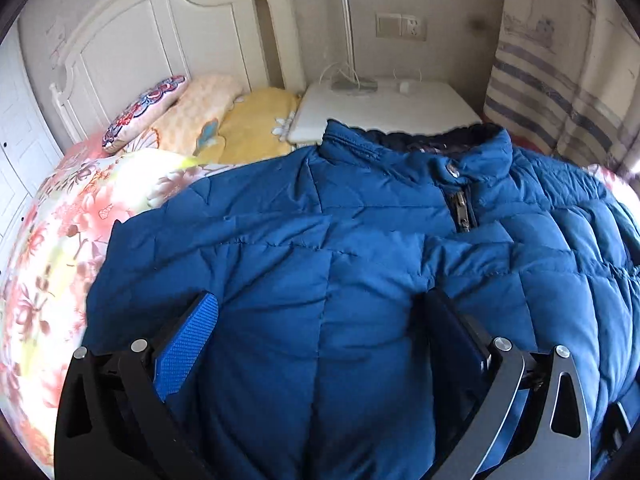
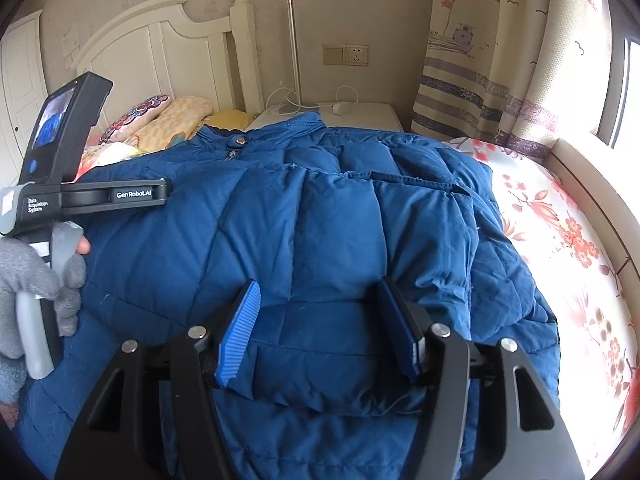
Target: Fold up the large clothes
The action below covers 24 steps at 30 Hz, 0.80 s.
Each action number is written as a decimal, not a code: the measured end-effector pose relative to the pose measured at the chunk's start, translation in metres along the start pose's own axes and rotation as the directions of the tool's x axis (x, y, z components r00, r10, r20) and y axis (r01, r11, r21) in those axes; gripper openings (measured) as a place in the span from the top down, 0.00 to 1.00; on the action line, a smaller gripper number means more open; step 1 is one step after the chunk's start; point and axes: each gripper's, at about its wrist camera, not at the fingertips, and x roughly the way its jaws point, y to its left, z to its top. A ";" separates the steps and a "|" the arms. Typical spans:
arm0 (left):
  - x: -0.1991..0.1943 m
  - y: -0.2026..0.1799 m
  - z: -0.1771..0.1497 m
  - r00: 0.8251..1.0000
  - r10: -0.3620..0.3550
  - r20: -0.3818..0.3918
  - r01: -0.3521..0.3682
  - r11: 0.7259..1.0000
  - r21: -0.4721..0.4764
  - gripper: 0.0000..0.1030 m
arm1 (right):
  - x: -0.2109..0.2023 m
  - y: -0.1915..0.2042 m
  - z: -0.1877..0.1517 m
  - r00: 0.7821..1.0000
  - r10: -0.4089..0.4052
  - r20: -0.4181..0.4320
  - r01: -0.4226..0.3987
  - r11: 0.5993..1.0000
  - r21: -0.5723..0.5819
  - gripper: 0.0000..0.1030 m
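Note:
A blue quilted puffer jacket [image 1: 340, 240] lies front up on the bed, collar and zipper toward the headboard. It also fills the right wrist view [image 2: 320, 208], where a sleeve or side panel is folded over the front. My left gripper [image 1: 320, 312] is open just above the jacket's chest, jaws wide apart. My right gripper [image 2: 318, 300] is open over the lower fold of the jacket, holding nothing. The left gripper's body [image 2: 80, 196], held by a gloved hand, shows at the left of the right wrist view.
The bed has a floral sheet [image 1: 60, 240] [image 2: 560, 240]. Pillows [image 1: 180, 116] lie by the white headboard [image 1: 140, 32]. A white nightstand [image 1: 380, 108] with a lamp and cables stands behind the collar. A striped curtain [image 2: 480, 80] and window ledge are at the right.

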 end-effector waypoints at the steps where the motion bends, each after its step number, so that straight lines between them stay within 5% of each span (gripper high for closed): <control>1: -0.007 0.001 0.003 0.999 -0.043 0.007 0.043 0.999 -0.001 0.05 | 0.000 0.000 0.000 1.000 0.004 -0.001 -0.004 1.000 0.002 0.40; 2: -0.017 0.007 0.009 0.995 -0.085 0.044 0.086 0.996 -0.011 0.05 | 0.000 0.000 0.000 1.000 0.007 -0.002 -0.007 1.000 0.004 0.40; 5: -0.025 0.027 0.028 0.994 -0.004 0.106 0.009 0.999 -0.047 0.05 | 0.000 -0.001 -0.001 1.000 0.013 -0.001 -0.013 1.000 0.006 0.39; 9: 0.035 0.057 0.030 0.993 -0.048 -0.105 0.038 0.995 -0.094 0.04 | 0.001 -0.002 -0.001 1.000 0.028 -0.001 -0.028 1.000 0.005 0.39; 13: 0.020 0.062 0.024 0.997 -0.066 -0.045 0.062 0.996 -0.071 0.05 | 0.002 -0.004 -0.001 0.999 0.034 -0.002 -0.034 0.999 0.009 0.38; 18: -0.057 0.065 -0.021 0.989 -0.071 0.132 0.083 0.993 -0.081 0.05 | 0.001 -0.005 -0.001 0.999 0.048 0.002 -0.048 0.999 0.013 0.36; 24: -0.027 0.060 -0.058 0.997 -0.026 0.070 0.027 0.999 -0.021 0.04 | 0.000 -0.005 -0.001 0.999 0.040 0.010 -0.040 0.999 0.006 0.36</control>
